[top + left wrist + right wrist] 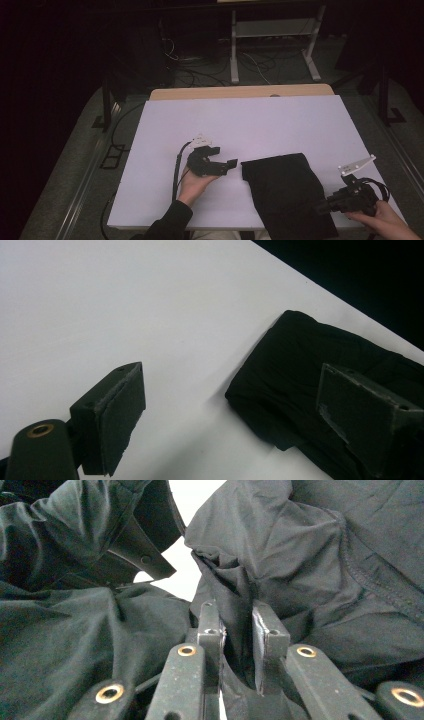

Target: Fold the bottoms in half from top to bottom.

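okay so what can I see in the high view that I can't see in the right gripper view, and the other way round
High view alone: the whole white table, the left gripper held open beside the black garment, both hands, and the floor with cables beyond.

Right gripper view alone: a close look at the right gripper, its jaws pinching a fold of the fabric, plus a stitched seam.

Both: the black garment, the right gripper and a bit of white table.

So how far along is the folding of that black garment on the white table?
Partly done, it seems: the black garment already lies as a compact rectangle near the table's front edge. In hand now: the right hand-held gripper is shut on a fold of the cloth. The left hand-held gripper is open beside the garment's corner, gripping nothing. Any further fold or smoothing is left.
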{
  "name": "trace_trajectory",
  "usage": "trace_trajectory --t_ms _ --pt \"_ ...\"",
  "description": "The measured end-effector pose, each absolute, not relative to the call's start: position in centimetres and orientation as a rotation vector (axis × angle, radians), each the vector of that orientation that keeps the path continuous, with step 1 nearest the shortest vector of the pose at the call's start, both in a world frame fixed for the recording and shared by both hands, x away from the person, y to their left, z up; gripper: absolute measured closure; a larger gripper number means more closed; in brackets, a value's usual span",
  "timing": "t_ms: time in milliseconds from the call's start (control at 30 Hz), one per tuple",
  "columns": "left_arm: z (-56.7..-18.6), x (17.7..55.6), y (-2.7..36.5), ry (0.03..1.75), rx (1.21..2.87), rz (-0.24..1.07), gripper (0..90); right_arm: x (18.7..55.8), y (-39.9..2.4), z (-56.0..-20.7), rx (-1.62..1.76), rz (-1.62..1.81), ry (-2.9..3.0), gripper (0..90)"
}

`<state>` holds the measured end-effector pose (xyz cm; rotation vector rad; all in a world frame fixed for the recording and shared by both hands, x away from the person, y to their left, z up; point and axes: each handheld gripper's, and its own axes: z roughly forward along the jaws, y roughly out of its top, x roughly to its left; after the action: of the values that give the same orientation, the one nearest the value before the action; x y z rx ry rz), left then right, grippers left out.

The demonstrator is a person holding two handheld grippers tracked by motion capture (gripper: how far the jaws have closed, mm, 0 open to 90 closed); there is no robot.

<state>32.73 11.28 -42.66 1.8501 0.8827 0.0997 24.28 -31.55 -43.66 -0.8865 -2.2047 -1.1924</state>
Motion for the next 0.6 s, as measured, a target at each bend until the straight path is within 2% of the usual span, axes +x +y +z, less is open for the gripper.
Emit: trace_trajectory --t_ms 100,300,400,567,600 --pt "-42.6 32.7 11.4 0.881 1.84 0.103 11.9 24.2 -31.9 -43.6 -0.893 -1.194 -2.196 74.6" --pt "-42.5 32.8 11.6 0.881 1.827 0.103 11.9 24.0 -31.7 -43.2 -0.956 -1.246 -2.222 47.4" --pt "-42.5 32.7 11.6 0.879 1.828 0.102 11.9 24.1 -31.5 -42.9 -0.96 -1.291 -2.223 39.4" --pt "-42.7 32.8 11.4 0.878 1.84 0.092 11.8 24.5 -30.8 -42.4 -1.001 -1.339 -2.263 35.6" --pt "-42.7 32.8 11.3 0.878 1.839 0.089 11.7 24.6 -30.7 -42.3 -1.019 -1.346 -2.261 32.6"
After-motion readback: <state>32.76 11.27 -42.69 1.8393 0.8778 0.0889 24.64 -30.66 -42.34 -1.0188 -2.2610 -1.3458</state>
